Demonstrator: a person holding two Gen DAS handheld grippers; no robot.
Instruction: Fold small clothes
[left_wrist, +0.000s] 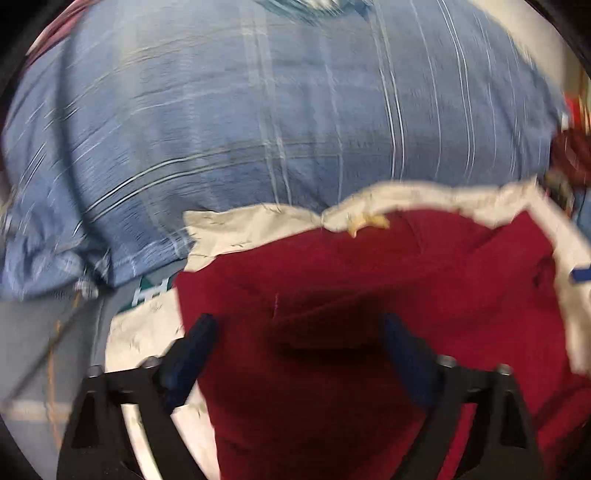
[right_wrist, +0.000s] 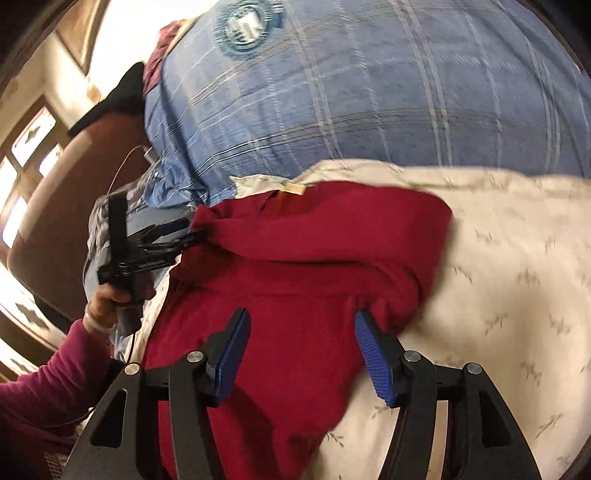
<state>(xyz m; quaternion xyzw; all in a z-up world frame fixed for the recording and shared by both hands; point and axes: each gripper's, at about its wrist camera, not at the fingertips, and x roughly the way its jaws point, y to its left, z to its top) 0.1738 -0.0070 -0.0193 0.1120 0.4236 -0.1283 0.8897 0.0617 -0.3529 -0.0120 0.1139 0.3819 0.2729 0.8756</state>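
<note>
A dark red garment (left_wrist: 332, 277) (right_wrist: 295, 251) lies rumpled on a cream sheet (left_wrist: 240, 221) (right_wrist: 498, 277) with a small twig print. My left gripper (left_wrist: 297, 332) hovers over the garment's left part, blurred, its blue pads wide apart with red cloth below them. In the right wrist view the left gripper (right_wrist: 190, 229) reaches the garment's far left corner, held by a hand (right_wrist: 107, 295). My right gripper (right_wrist: 303, 350) is open above the garment's near fold, and neither pad presses on the cloth.
A big blue plaid pillow (left_wrist: 258, 110) (right_wrist: 369, 92) fills the space behind the garment. A small yellow tag (left_wrist: 365, 221) (right_wrist: 293, 188) sits on the sheet's edge. A magenta sleeve (right_wrist: 44, 387) and brown wooden furniture (right_wrist: 55, 184) are at the left.
</note>
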